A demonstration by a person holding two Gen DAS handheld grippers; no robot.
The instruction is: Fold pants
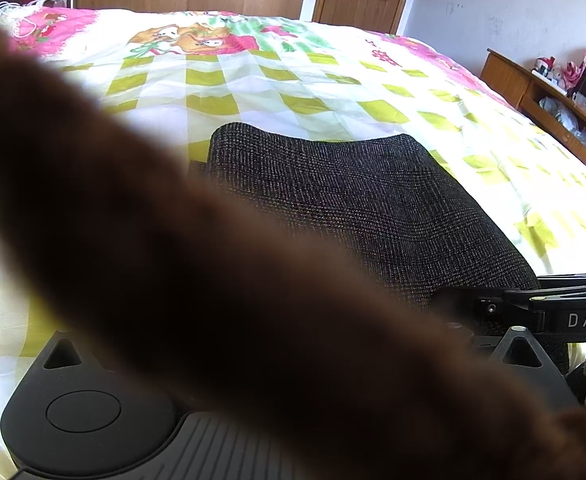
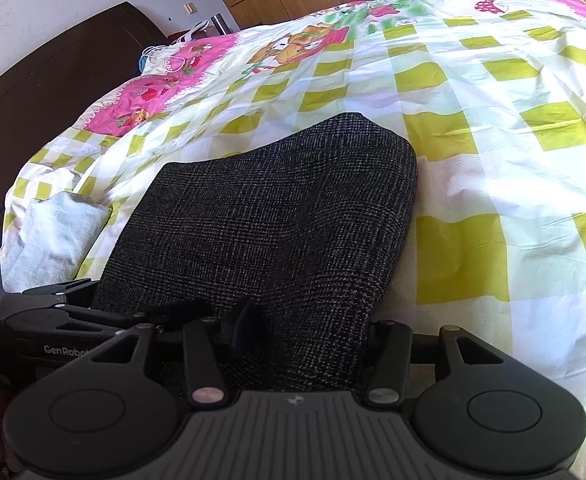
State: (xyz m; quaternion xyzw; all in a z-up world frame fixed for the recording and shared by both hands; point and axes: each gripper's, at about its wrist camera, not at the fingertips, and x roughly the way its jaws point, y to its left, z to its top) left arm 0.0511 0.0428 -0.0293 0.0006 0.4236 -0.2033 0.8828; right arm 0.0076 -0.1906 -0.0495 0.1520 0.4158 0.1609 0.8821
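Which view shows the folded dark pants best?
The right wrist view: the pants lie unobstructed on the bedspread. In the left wrist view a blurred brown shape covers their left part.

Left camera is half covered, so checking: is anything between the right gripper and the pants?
Nothing visible. The pants reach right up to the right gripper, near edge between its jaws. The left gripper sits at that same edge, to the side, not in between. The brown blur only covers the left lens.
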